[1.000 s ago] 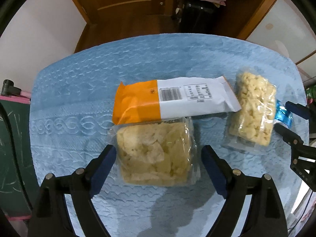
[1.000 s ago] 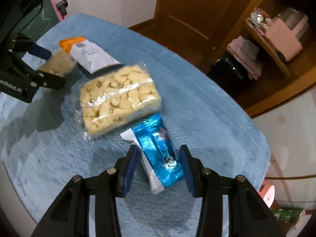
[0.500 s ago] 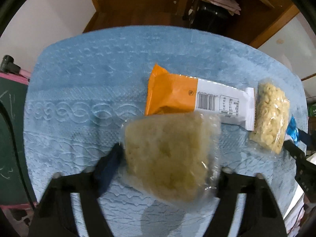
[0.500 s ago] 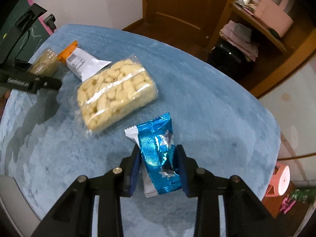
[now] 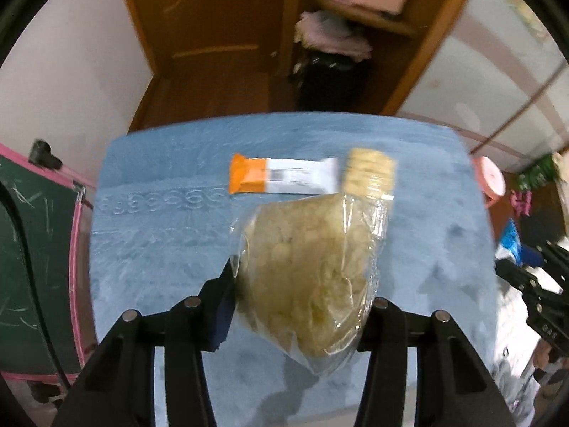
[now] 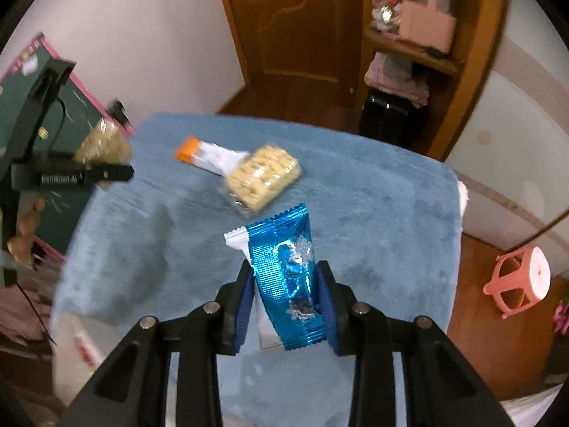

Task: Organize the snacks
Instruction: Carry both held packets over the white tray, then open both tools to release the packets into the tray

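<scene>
Snacks are split between air and tabletop [image 5: 149, 249]. At the left, the left claw [image 5: 302, 306] is closing on a clear bag of pale crisps [image 5: 309, 267], pads pressing its sides, the bag hanging clear of the blue cloth with its long axis running away from the camera and tilted right. Behind it on the cloth lie an orange-and-white bar [image 5: 284, 178], long axis left to right with the orange end to the left, and, touching its white end, a clear pack of puffed pieces [image 5: 370, 174]. At the right, the right claw [image 6: 284, 302] is clenched on a blue foil packet [image 6: 288, 277], held clear of the cloth, long axis pointing away along the fingers. The step looks like the carry after pick-up; next, each load probably needs a destination, which no view shows.
</scene>
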{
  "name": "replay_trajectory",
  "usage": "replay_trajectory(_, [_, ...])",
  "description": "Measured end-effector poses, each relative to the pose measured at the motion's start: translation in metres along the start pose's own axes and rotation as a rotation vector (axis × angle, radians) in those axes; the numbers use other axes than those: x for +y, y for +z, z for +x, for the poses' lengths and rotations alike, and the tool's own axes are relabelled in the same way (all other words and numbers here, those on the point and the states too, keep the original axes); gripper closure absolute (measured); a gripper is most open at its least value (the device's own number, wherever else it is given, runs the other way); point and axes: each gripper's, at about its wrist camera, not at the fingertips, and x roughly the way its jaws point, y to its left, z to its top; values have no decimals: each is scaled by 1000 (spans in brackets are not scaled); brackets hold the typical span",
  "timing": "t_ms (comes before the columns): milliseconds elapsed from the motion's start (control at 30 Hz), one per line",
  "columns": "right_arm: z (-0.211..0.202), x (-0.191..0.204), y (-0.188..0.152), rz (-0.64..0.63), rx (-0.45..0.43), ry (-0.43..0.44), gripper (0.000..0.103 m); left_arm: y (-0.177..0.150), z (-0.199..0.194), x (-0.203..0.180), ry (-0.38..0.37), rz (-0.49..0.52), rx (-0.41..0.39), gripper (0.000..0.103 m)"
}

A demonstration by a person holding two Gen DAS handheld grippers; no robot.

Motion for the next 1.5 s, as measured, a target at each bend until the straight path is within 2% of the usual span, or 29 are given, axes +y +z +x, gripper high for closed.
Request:
replay_trajectory(100, [-40,11,-16,32,-56,23,69,-20,-44,-22,-31,42,-43,54])
replay_trajectory(267, [-109,47,-60,56,-124,34,69,-83,-111,-57,-20,143,-86,54])
replay_trajectory(433, [-146,77,-101,92,-126,94,69,-142,-143,-87,-5,185,-94,54])
replay_trajectory(633, [-162,109,-144,94,-102,117,69,-202,-145,-91,53,146,-45,54])
replay_trajectory(800, [-163,126,-166,72,-88,63,68,-233,-131,-89,73,107,30,54])
replay_trajectory(1167, [-166,141,-191,81,-58,14,68,-257,-143,-106,123,142,-16,53])
replay_trajectory(1233, [-166,143,-192,77,-56,-1,68,-260,-146,-107,141,144,-29,49])
replay_trajectory(1267, [-166,145,-192,76,-51,-3,67,-261,-148,-107,151,142,-33,41])
replay_trajectory(1300, [-166,146,-193,76,-47,-4,65,-262,-150,-107,162,138,-38,28])
replay_trajectory(1333, [-165,146,-195,76,-44,-7,62,-262,-153,-106,165,131,-46,21])
replay_trajectory(1367, [-165,147,-196,78,-44,-14,57,-264,-156,-105,165,119,-57,11])
replay_trajectory(1500, [-169,146,-199,81,-53,-17,54,-265,-163,-102,161,94,-74,10])
